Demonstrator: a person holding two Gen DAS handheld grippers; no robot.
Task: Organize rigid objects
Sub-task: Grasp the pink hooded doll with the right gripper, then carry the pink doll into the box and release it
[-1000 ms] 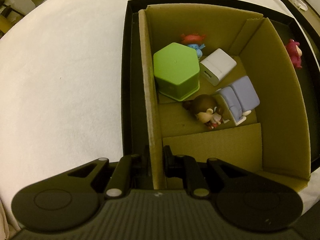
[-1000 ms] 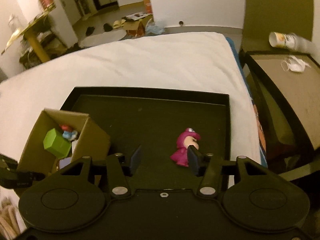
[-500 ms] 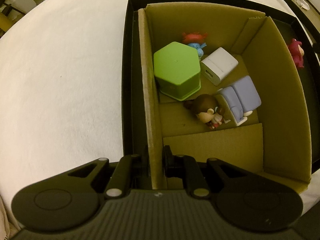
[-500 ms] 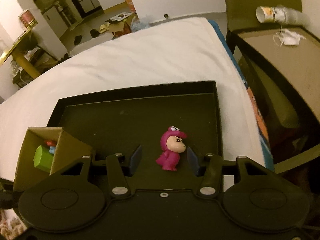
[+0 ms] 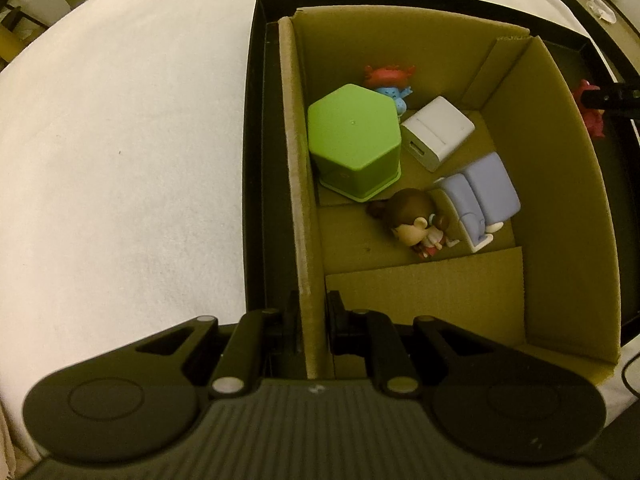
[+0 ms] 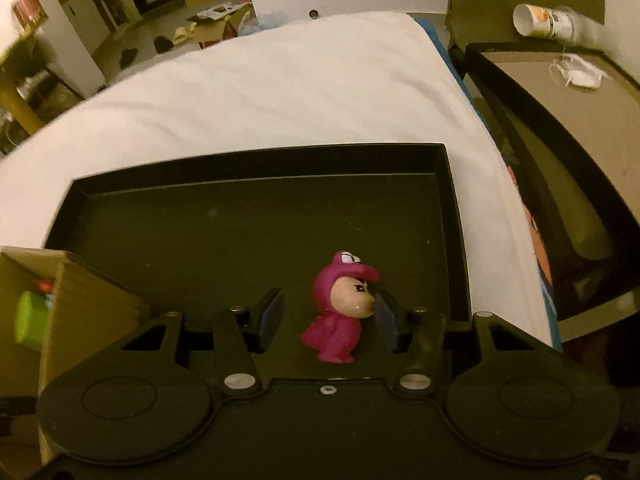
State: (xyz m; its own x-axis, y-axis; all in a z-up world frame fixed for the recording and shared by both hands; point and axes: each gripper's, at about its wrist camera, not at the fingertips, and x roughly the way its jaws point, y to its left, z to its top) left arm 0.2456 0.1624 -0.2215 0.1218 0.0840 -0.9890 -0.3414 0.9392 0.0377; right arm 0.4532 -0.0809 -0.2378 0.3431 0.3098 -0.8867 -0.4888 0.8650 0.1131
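White bed carries a black tray (image 6: 256, 168). Left tongs (image 5: 313, 312) clamp the cardboard box (image 5: 560, 208) wall. Right tongs (image 6: 326, 314), half open, straddle the pink figurine (image 6: 340, 312) standing on the tray; grasp pending. Next: close, lift, carry to box.

The left gripper (image 5: 313, 316) points straight down, its jaws clamped on the left wall of the cardboard box (image 5: 298, 184), which sits in a black tray (image 5: 256, 152) on white bedding (image 5: 120, 152). Inside lie 5 things: a green hexagonal container (image 5: 354, 142), a blue red-haired figure (image 5: 390, 82), a white charger (image 5: 438, 136), a brown-haired doll (image 5: 416, 224) and a lavender toy bed (image 5: 484, 200). A pink figure (image 5: 592, 114) stands outside the right wall.
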